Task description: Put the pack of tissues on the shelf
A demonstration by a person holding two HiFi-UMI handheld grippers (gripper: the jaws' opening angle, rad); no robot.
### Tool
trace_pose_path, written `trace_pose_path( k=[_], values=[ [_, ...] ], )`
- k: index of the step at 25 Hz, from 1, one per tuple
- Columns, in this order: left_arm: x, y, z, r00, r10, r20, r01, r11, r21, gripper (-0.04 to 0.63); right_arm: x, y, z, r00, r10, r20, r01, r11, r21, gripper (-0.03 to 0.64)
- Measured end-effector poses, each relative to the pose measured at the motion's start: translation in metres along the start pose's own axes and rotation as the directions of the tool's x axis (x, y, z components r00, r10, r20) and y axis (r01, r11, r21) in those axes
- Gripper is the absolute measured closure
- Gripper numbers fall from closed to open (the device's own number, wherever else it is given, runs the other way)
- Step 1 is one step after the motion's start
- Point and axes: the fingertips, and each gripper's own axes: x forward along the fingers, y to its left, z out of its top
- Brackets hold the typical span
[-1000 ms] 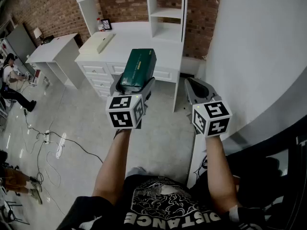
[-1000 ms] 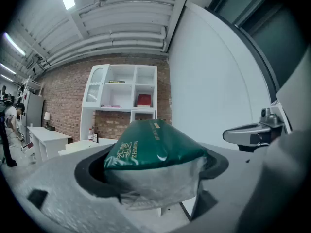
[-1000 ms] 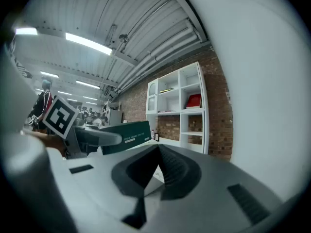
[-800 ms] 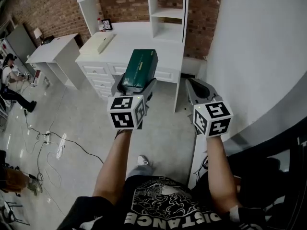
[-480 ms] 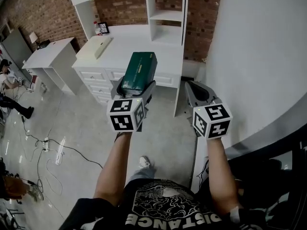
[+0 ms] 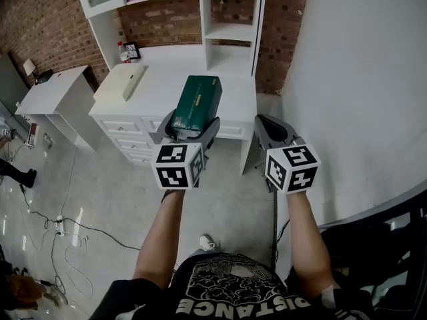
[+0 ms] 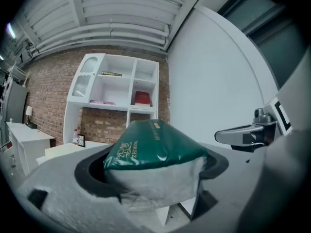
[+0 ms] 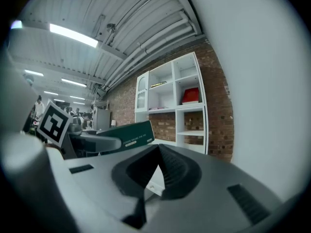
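A green pack of tissues (image 6: 197, 102) sticks out forward from my left gripper (image 6: 191, 127), which is shut on its near end. In the left gripper view the pack (image 7: 150, 144) fills the space between the jaws. It hangs in the air over the front edge of the white desk (image 6: 220, 79). The white shelf unit (image 6: 230, 32) stands at the back of the desk, against the brick wall, with open compartments (image 7: 116, 89). My right gripper (image 6: 269, 127) is held beside the left one, shut and empty (image 8: 158, 149). The right gripper view also shows the pack (image 8: 131, 136).
A beige box (image 6: 120, 82) lies on the desk's left part, with a bottle and a small frame (image 6: 127, 51) behind it. A red thing (image 7: 142, 97) sits in an upper compartment. A small white table (image 6: 53, 92) stands left, cables (image 6: 53, 232) cross the floor, a white wall (image 6: 360, 79) rises right.
The person has walked closer to the desk. Both grippers and the held pack have moved forward, and the pack now hangs over the desk's front edge. Neither grip has altered.
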Motion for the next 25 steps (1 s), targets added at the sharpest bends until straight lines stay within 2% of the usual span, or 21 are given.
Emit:
trace_pose_path(
  k=[6, 12, 25],
  values=[
    [0.032, 0.032, 0.002, 0.998, -0.068, -0.007, 0.068, 0.998, -0.015, 0.132, 0.045, 0.002, 0.013, 0.998, -0.055, -0.007, 0.054, 0.998, -0.023, 0.614],
    [0.052, 0.065, 0.006, 0.996, -0.088, -0.004, 0.088, 0.996, -0.026, 0.133, 0.079, 0.010, 0.017, 0.997, -0.076, -0.027, 0.074, 0.994, -0.079, 0.614],
    [0.089, 0.098, 0.013, 0.993, -0.119, 0.013, 0.120, 0.992, -0.037, 0.133, 0.120, -0.001, 0.016, 0.996, -0.088, -0.020, 0.088, 0.996, 0.008, 0.614]
  ],
)
